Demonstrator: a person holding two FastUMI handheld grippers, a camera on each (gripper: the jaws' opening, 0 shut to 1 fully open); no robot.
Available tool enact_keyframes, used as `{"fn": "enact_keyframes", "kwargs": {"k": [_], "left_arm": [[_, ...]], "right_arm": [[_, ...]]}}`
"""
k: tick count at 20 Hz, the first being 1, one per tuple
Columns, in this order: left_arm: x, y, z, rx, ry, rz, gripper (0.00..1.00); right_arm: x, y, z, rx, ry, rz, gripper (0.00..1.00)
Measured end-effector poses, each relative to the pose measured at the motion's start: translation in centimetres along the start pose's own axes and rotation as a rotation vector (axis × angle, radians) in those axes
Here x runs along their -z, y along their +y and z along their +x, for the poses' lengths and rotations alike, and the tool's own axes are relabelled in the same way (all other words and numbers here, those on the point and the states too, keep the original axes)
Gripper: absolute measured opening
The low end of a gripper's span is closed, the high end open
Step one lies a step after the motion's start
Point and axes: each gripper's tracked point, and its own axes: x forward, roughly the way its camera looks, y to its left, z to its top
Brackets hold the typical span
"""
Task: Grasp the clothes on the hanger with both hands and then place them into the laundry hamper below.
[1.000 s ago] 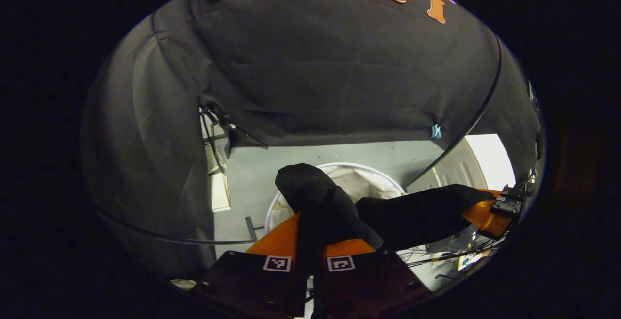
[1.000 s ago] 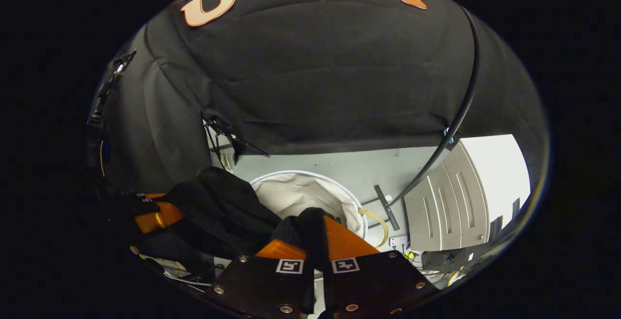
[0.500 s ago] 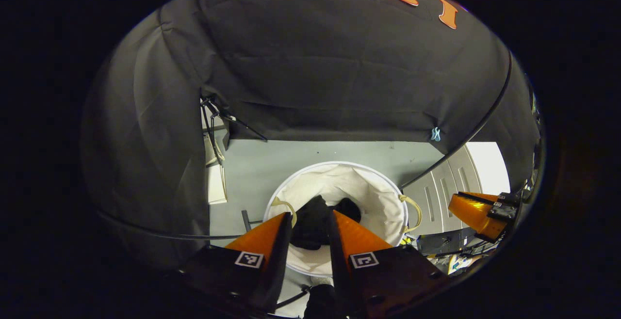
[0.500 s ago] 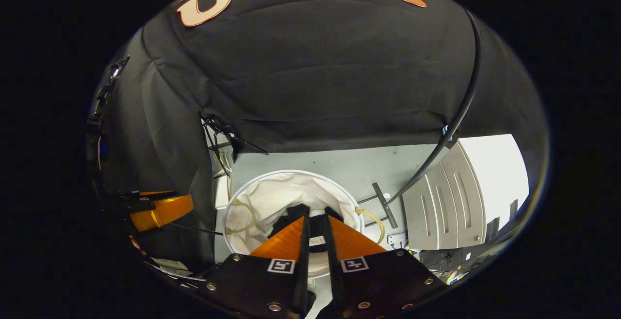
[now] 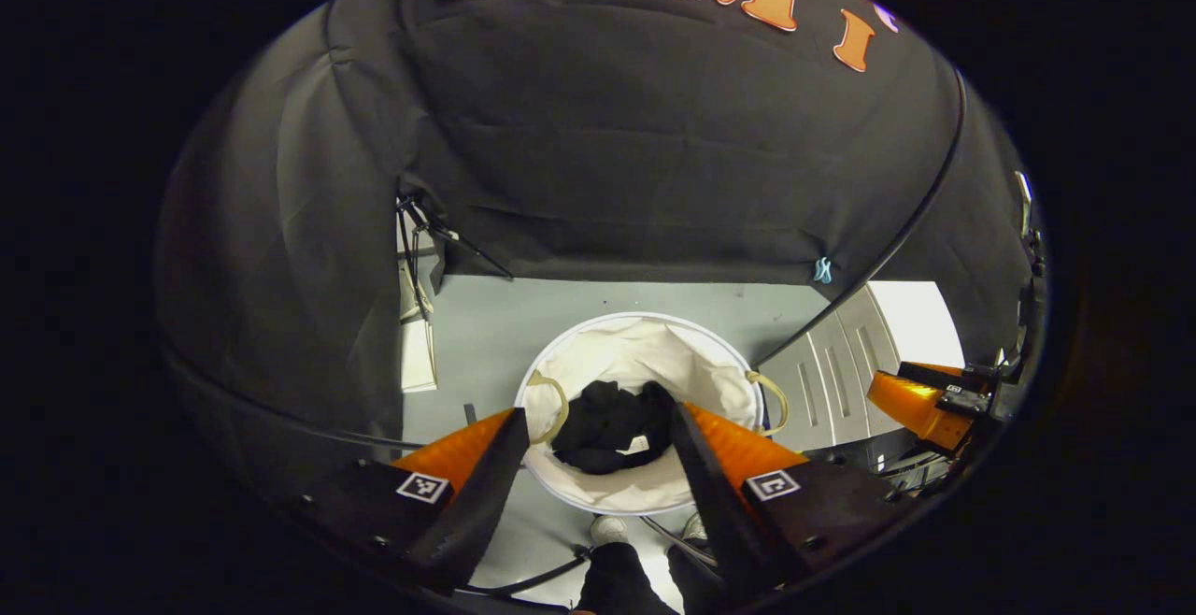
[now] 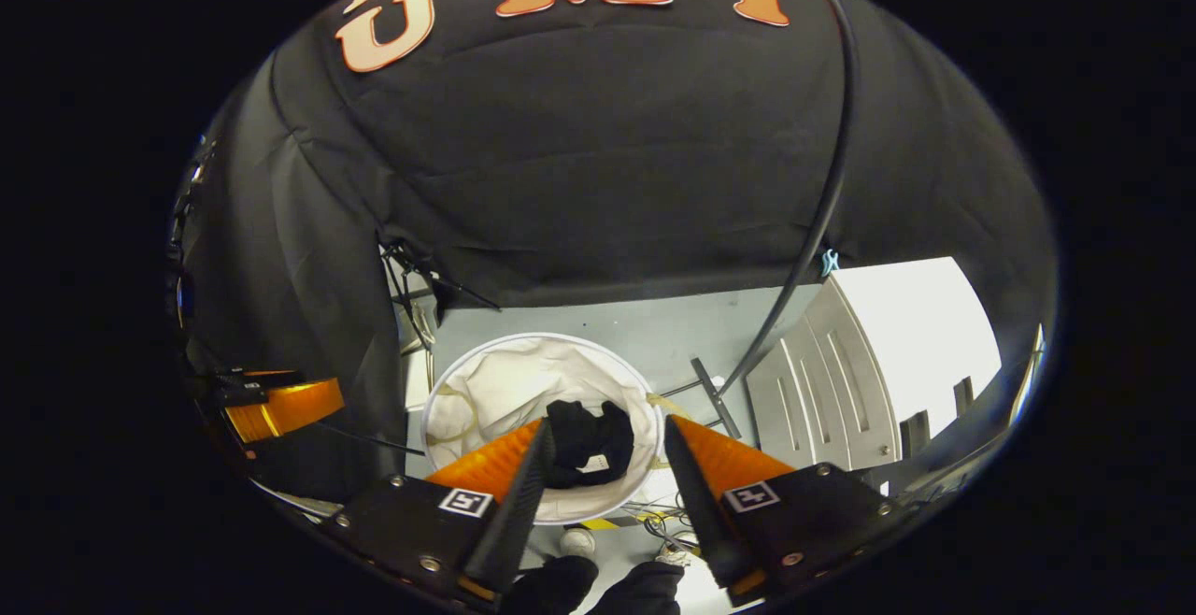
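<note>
A crumpled black garment lies at the bottom of the white round laundry hamper on the grey floor. In the left gripper view my left gripper hangs above the hamper, its orange fingers spread wide with nothing between them. The right gripper shows at the right edge there. In the right gripper view the same garment rests inside the hamper, and my right gripper stands open and empty above it. The left gripper shows at the left.
Black booth cloth hangs behind the hamper. A grey panelled cabinet stands to the right of it. A black cable runs down across the cloth. A metal stand foot lies on the floor. The person's shoes show below.
One second ago both grippers were shut on the black garment, held above the hamper. Both have opened, and the garment has dropped into the hamper.
</note>
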Motion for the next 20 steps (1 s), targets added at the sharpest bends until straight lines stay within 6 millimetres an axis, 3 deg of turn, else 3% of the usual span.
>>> {"fn": "enact_keyframes", "kwargs": {"k": [4, 6, 7, 8, 10, 12, 16, 18, 20], "left_arm": [[-0.8, -0.3, -2.5, 0.011, -0.039, 0.028, 0.96], [-1.3, -0.6, -3.7, 0.006, -0.054, 0.037, 0.96], [-1.7, -0.9, -4.3, 0.005, -0.069, 0.041, 0.96], [-2.3, -1.3, -4.8, 0.004, -0.089, 0.039, 0.97], [-3.1, -1.9, -5.6, -0.006, -0.111, 0.037, 1.00], [-3.5, -2.0, -6.9, -0.044, -0.131, 0.045, 0.97], [-4.2, -4.5, -9.1, -0.045, -0.168, 0.065, 1.00], [-4.6, -5.1, -10.3, -0.060, -0.199, 0.056, 0.94], [-4.9, -6.5, -11.9, -0.051, -0.217, 0.025, 0.97]], "right_arm": [[-1.5, -1.7, -3.6, 0.011, -0.051, 0.026, 0.93], [-2.2, -2.6, -5.5, 0.022, -0.081, 0.015, 0.93], [-2.4, -2.9, -6.3, 0.024, -0.095, 0.020, 0.84], [-2.8, -3.2, -7.1, 0.023, -0.107, 0.029, 0.93], [-3.3, -4.4, -8.6, 0.013, -0.129, 0.041, 0.93], [-3.3, -5.9, -9.7, 0.013, -0.138, 0.037, 0.93], [-3.7, -9.2, -12.6, 0.017, -0.169, 0.019, 0.93], [-4.0, -10.8, -14.0, 0.014, -0.181, 0.015, 0.93], [-5.1, -12.8, -15.7, 0.025, -0.210, 0.048, 0.93]]}}
